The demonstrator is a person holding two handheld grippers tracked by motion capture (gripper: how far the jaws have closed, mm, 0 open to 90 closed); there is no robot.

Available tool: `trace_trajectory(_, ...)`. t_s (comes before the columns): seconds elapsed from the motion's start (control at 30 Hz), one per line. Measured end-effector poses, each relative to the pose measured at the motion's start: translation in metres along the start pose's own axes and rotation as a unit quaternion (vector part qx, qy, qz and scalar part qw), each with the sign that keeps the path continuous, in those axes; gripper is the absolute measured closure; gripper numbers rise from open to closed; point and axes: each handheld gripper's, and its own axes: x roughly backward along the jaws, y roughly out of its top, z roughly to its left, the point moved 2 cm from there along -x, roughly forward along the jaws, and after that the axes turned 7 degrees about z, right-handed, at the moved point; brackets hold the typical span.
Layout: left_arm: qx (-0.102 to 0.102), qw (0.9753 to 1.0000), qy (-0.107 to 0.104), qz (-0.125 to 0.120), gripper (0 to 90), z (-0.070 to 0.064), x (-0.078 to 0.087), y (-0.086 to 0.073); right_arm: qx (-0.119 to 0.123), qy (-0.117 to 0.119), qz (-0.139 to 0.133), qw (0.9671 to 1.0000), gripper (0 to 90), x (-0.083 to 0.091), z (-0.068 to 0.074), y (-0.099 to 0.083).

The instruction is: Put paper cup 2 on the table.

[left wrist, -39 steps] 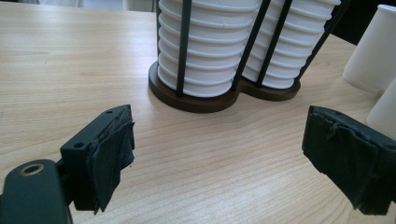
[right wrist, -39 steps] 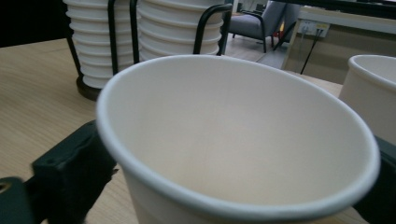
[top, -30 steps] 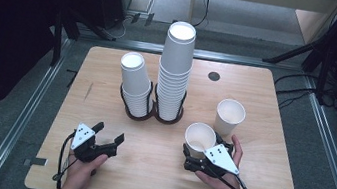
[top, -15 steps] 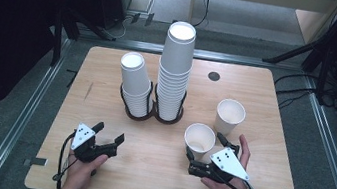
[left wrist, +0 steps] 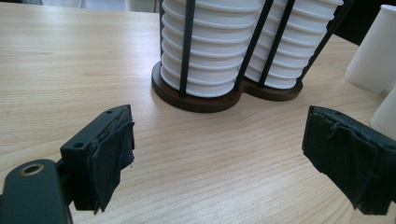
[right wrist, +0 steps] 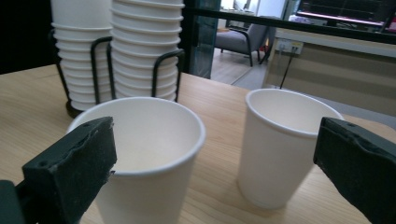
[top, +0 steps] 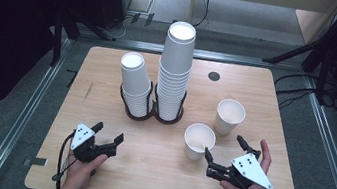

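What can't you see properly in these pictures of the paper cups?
- How many cups are in the tall stack: high view, the rims are too small to count; both gripper views cut its top off.
- Bottom of the near cup: right gripper view, cut off by the lower edge.
- Tip of the right-hand pad of the left gripper: left gripper view, cut off at the edge.

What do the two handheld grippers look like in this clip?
Both the left gripper and the right gripper are black with two jaws, each topped by a grey three-cornered plate dotted with small holes. The pads are dark and frayed. A black cable trails from each.
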Motion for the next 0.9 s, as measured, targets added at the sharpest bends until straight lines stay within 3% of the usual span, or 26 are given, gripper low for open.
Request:
trace_trajectory(0.2, 0.009, 0.9999, -0.003, -0.009, 9.3, 0.002, 0.002, 0.0, -0.009, -0.024, 0.004, 0.9997, 0.0, 0.006, -0.018, -0.008)
trace_trajectory(0.33, 0.015, 0.9998, 0.013, -0.009, 9.3, 0.002, 0.003, 0.002, -0.019, -0.041, 0.014, 0.9989, 0.0, 0.011, -0.032, -0.018)
trace_trajectory(0.6, 0.005, 0.9996, 0.029, 0.0, 9.3, 0.007, 0.011, -0.003, -0.023, -0.067, 0.027, 0.9971, 0.0, 0.019, -0.049, -0.032)
trace_trajectory(0.77, 0.006, 0.9989, 0.047, 0.004, 9.3, 0.019, 0.024, -0.008, -0.028, -0.088, 0.039, 0.995, 0.0, 0.028, -0.067, -0.044)
trace_trajectory(0.9, 0.019, 0.9978, 0.064, 0.002, 9.3, 0.033, 0.036, -0.012, -0.034, -0.107, 0.044, 0.9927, 0.0, 0.036, -0.079, -0.051)
